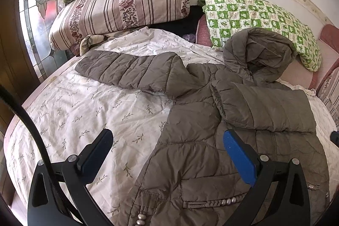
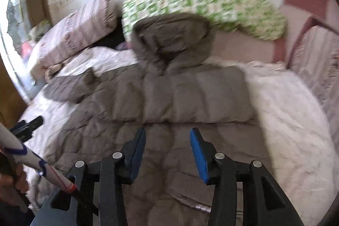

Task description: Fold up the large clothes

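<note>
A grey-brown puffer jacket (image 1: 190,137) lies spread front-up on the bed (image 1: 70,111), filling the middle and lower right of the left wrist view, its hood (image 1: 258,54) resting toward the green patterned pillow (image 1: 254,16) at the upper right.

One fold looks done. The sleeve on the right of the frame (image 1: 264,107) lies across the chest, cuff toward the middle, flat on the body of the jacket. In the blurred right wrist view it shows as a broad band across the centre (image 2: 197,96).

The other sleeve (image 1: 127,71) stretches out to the upper left over the white leaf-print quilt, toward the striped pillow (image 1: 118,10), and has not been folded in. The hood is also up and loose, and the body lies at full length, with the pocket trim in view at the bottom edge.

So I judge the task to be early: one sleeve in, with the second sleeve, the hood and the folding of the body left to do.

The left gripper (image 1: 167,145) hovers over the jacket's lower left edge, fingers spread wide and holding nothing. The right gripper (image 2: 167,141) hangs above the lower body of the jacket, fingers apart with only cloth far below them, empty too.
</note>
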`<act>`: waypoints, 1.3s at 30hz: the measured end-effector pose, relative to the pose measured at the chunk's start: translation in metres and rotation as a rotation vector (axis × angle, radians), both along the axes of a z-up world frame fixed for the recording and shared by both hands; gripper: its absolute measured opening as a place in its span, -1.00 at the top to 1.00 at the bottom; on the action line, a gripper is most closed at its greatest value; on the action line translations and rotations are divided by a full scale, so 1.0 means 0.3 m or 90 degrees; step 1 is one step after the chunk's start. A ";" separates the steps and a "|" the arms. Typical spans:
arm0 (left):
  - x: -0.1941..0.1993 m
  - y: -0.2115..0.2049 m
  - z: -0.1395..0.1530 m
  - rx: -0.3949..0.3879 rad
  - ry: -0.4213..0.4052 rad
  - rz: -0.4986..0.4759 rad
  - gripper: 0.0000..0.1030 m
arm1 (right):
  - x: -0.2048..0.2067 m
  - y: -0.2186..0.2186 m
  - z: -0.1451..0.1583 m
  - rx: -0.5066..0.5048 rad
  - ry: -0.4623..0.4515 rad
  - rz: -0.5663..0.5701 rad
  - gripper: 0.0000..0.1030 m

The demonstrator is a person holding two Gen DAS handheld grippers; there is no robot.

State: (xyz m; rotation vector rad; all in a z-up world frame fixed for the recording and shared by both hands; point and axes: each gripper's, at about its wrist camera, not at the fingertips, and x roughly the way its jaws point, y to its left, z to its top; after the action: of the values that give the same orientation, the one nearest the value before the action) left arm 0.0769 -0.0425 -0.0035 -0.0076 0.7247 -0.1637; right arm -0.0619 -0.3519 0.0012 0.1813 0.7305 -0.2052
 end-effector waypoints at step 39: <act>-0.049 0.014 0.007 0.021 -0.008 -0.011 -1.00 | -0.139 0.273 0.182 0.016 -0.055 0.060 -0.29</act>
State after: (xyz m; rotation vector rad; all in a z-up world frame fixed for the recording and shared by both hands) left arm 0.0623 -0.0382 -0.0014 0.0305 0.7142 -0.1680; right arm -0.1036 -0.2699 0.0557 0.1790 0.6538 -0.0982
